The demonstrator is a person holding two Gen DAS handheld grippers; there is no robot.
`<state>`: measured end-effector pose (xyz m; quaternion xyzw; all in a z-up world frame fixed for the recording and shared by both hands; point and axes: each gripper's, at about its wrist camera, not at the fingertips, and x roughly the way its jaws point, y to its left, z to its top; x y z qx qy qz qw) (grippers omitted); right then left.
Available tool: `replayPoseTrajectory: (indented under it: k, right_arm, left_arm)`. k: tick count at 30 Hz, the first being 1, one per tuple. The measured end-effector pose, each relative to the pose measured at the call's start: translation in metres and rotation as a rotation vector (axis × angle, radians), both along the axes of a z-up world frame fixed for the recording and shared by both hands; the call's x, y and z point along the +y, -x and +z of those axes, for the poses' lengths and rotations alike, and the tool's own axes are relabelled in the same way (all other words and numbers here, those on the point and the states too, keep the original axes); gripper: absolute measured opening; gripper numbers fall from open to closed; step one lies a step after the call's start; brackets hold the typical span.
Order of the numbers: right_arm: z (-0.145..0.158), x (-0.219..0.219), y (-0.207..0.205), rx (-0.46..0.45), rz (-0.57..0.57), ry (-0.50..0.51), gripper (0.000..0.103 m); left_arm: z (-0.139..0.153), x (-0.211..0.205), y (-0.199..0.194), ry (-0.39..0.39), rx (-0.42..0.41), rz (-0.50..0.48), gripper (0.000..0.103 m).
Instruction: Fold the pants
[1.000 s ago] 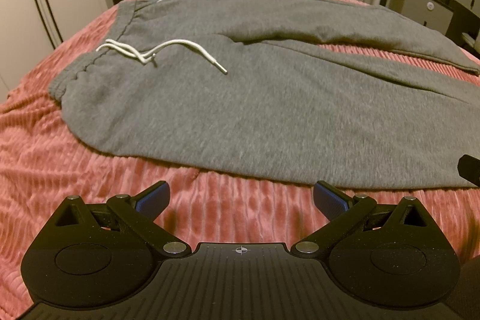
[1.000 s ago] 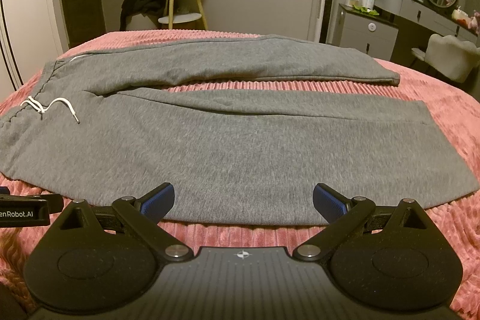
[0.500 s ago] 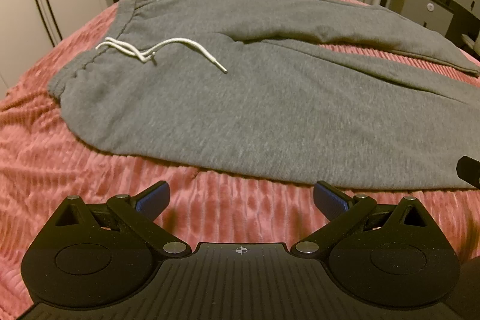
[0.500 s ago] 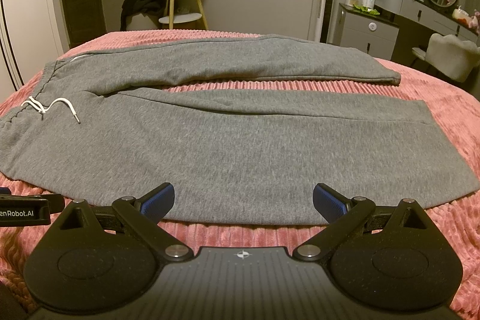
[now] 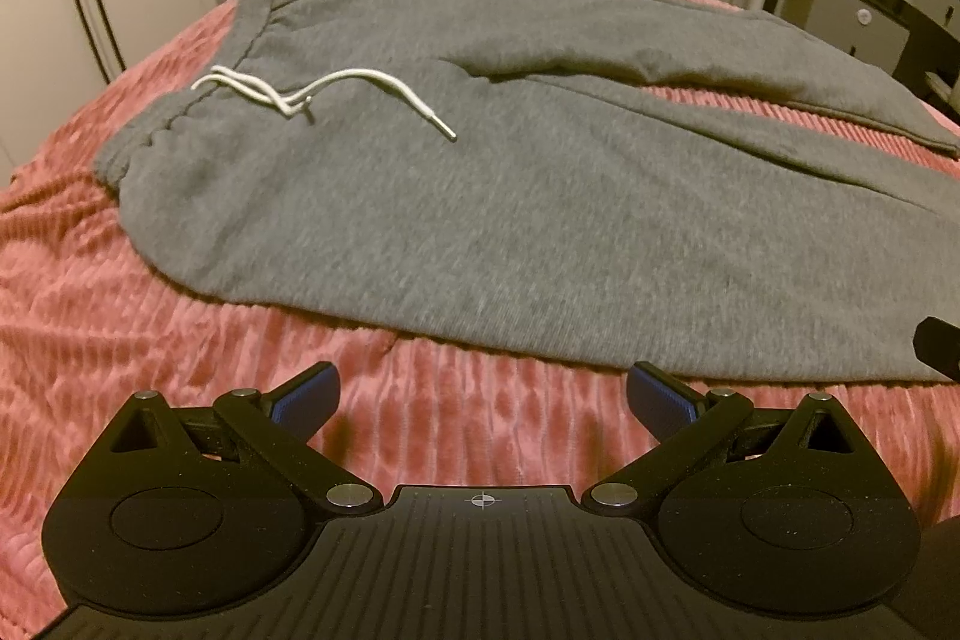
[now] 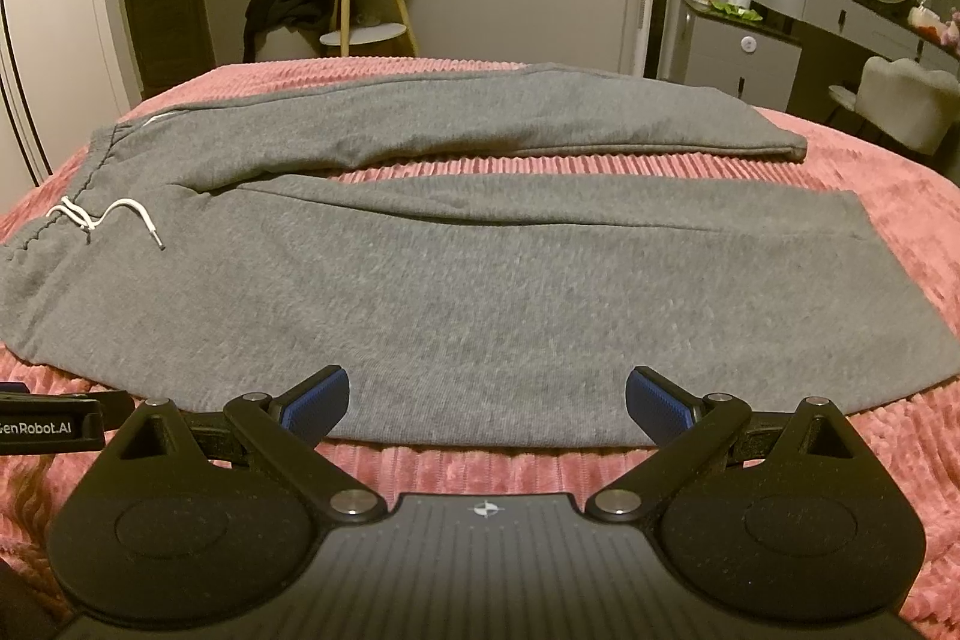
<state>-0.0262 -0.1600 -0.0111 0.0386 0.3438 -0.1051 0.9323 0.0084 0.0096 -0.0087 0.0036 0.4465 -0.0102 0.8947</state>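
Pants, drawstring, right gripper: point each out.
pants [image 6: 480, 292], right wrist view, middle of the near leg.
drawstring [image 5: 360, 75], left wrist view, the white cord's arc.
right gripper [image 6: 486, 397], right wrist view, midway between the fingertips, open.

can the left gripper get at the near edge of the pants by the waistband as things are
Probably yes: the left gripper is open over bare bedspread, and nothing lies between it and the pants edge ahead.

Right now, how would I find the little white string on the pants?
Start at the big pink bed cover, where grey pants lie flat. Follow them to the left end, to the gathered waistband. The white drawstring lies loose there, the only white, thin thing on all that grey.
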Motion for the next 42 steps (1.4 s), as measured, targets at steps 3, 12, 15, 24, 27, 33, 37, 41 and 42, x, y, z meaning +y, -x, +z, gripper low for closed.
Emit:
replayPoseTrajectory:
  k: [3,12,15,24,27,33,37,41,42]
  right_arm:
    - [-0.001,-0.001,-0.001,0.005,0.000,-0.011,0.099]
    - [-0.004,-0.004,-0.004,0.020,0.009,-0.032,0.099]
    - [-0.005,-0.005,-0.006,0.029,0.009,-0.039,0.099]
    - [-0.008,-0.012,-0.012,0.064,0.014,-0.084,0.099]
    - [-0.008,-0.025,-0.017,0.069,0.010,-0.159,0.099]
    - [-0.010,-0.078,-0.042,0.031,-0.118,-0.188,0.099]
    - [-0.026,-0.110,-0.062,0.046,-0.164,-0.139,0.099]
    - [-0.064,-0.137,-0.077,0.160,-0.191,-0.217,0.099]
    - [-0.072,-0.140,-0.077,0.168,-0.189,-0.238,0.099]
  left_arm:
    - [0.000,0.000,-0.001,-0.001,0.005,0.001,0.103]
    - [-0.001,0.001,-0.003,0.002,0.009,0.005,0.103]
    - [-0.002,0.001,-0.003,0.004,0.013,0.004,0.103]
    - [-0.002,0.003,-0.006,0.013,0.032,0.008,0.103]
    - [-0.003,0.005,-0.009,0.027,0.047,0.021,0.103]
    - [0.011,0.011,-0.027,0.048,0.009,0.069,0.103]
    - [0.024,0.007,-0.059,0.073,-0.016,0.113,0.103]
    - [0.030,0.000,-0.102,0.095,-0.078,0.172,0.103]
    - [0.030,0.000,-0.112,0.097,-0.094,0.197,0.103]
